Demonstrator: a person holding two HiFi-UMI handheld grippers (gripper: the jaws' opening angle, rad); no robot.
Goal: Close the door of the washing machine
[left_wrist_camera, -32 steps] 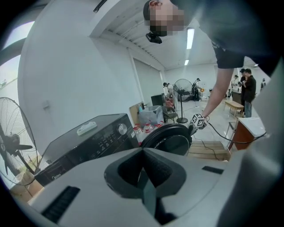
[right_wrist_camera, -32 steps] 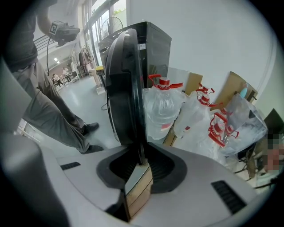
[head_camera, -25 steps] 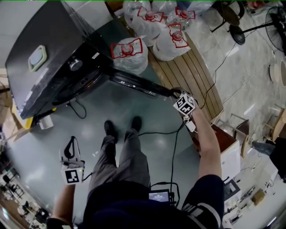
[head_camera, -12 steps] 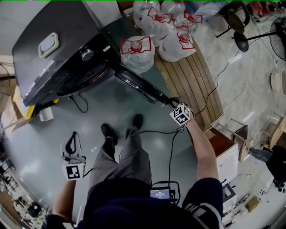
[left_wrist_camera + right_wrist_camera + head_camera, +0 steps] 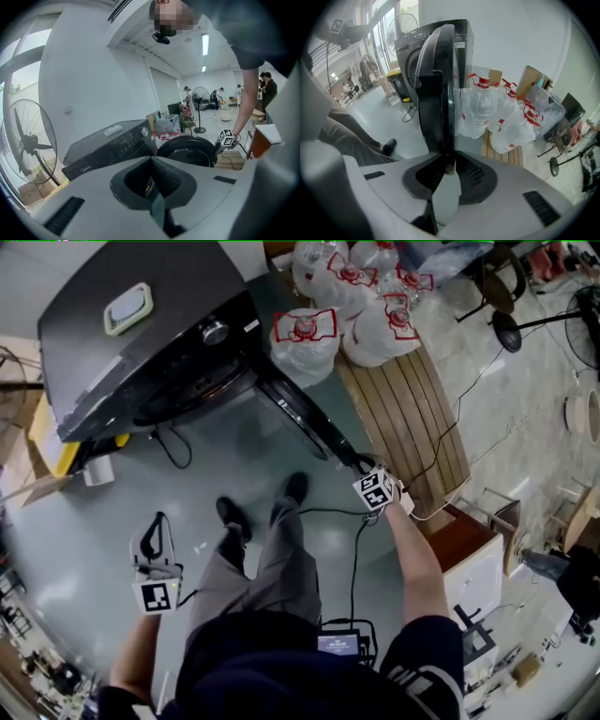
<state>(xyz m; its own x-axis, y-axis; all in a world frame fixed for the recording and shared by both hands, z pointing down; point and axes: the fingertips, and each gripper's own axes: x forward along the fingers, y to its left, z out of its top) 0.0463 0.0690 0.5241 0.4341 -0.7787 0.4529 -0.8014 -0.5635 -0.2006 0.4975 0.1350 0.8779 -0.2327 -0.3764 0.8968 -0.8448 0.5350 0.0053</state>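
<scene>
While the dark washing machine [image 5: 141, 352] stood with its door [image 5: 305, 413] swung wide open, the right gripper [image 5: 361, 468] pinched the door's free outer edge, jaws clamped on it. Left gripper [image 5: 155, 523] hung well apart from the door, jaws pressed together, empty.

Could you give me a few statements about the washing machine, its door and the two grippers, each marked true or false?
1. The washing machine has its door swung open. True.
2. The left gripper grips the door's edge. False: the right gripper is closed on that edge, and the left gripper is held low, away from the machine.
3. Bagged water bottles sit by the wooden pallet beside the machine. True.
4. The left gripper's jaws stand wide apart. False: they are together, with nothing between them.
</scene>
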